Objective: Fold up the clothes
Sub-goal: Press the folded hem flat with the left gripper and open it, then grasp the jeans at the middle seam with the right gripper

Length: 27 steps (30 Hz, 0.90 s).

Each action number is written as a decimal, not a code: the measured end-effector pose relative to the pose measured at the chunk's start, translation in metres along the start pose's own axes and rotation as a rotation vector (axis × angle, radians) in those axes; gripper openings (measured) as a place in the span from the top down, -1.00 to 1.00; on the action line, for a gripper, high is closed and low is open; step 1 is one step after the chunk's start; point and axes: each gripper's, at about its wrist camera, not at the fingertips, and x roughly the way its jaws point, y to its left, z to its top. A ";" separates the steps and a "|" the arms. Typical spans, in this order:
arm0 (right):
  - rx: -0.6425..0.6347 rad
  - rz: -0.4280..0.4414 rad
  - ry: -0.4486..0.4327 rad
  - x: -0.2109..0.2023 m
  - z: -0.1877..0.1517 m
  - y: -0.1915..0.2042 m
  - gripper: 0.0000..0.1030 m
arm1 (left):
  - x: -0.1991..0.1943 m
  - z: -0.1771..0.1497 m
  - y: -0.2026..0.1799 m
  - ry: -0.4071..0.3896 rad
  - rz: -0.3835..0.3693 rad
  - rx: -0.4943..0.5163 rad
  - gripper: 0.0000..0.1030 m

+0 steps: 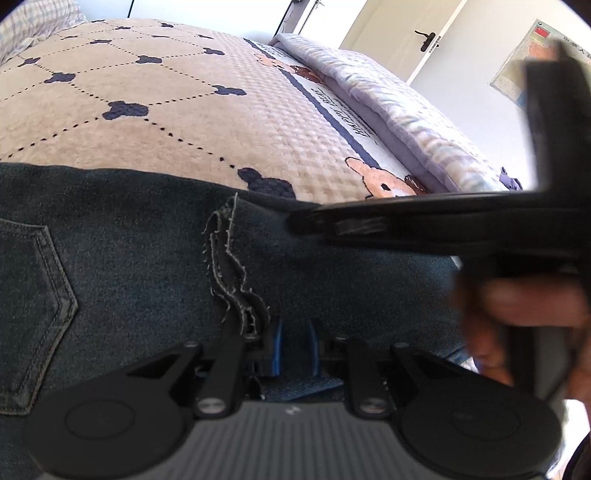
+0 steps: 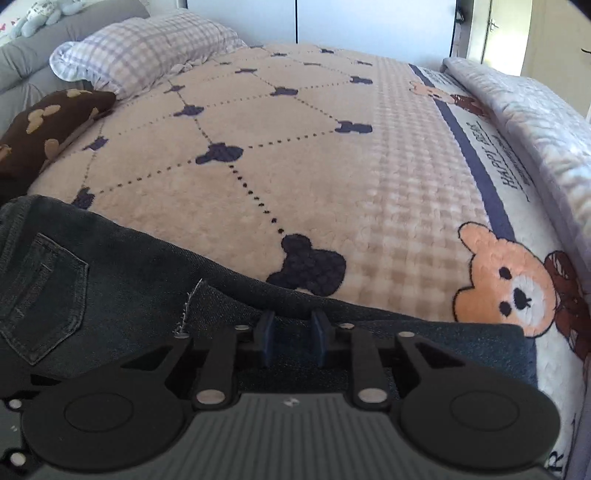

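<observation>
Dark blue jeans [image 1: 129,236] lie across the near edge of the bed, with a back pocket [image 1: 33,295] at the left and a frayed hem [image 1: 236,280] in the middle. My left gripper [image 1: 295,330] is shut on a fold of the denim just right of that hem. My right gripper [image 2: 293,323] is narrowly closed, with denim between its blue pads at the far edge of the jeans [image 2: 110,280]. In the left wrist view the right gripper [image 1: 299,223] comes in blurred from the right, held by a hand [image 1: 517,314].
A beige bedspread [image 2: 295,155] with dark bear shapes covers the bed beyond the jeans. A checked pillow [image 2: 147,48] and a brown cushion [image 2: 48,125] lie at the far left. A folded pale quilt [image 2: 535,122] runs along the right side. A door [image 1: 406,33] stands behind.
</observation>
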 end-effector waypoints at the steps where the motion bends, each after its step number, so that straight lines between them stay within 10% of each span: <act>1: 0.011 0.010 -0.020 -0.010 -0.002 -0.004 0.54 | 0.000 0.001 0.001 0.003 -0.005 -0.006 0.67; 10: 0.305 0.069 -0.151 -0.098 -0.125 -0.076 0.53 | 0.001 -0.001 -0.002 0.003 0.023 0.045 0.79; 17: 0.206 -0.135 -0.007 -0.094 -0.158 -0.067 0.78 | 0.002 -0.003 -0.001 -0.009 0.016 0.044 0.80; 21: 0.333 -0.134 -0.158 -0.127 -0.151 -0.069 0.53 | -0.008 -0.001 0.009 -0.016 -0.015 -0.024 0.79; 27: 0.355 -0.079 -0.208 -0.143 -0.132 -0.061 0.36 | -0.087 0.000 0.027 -0.165 0.065 -0.095 0.12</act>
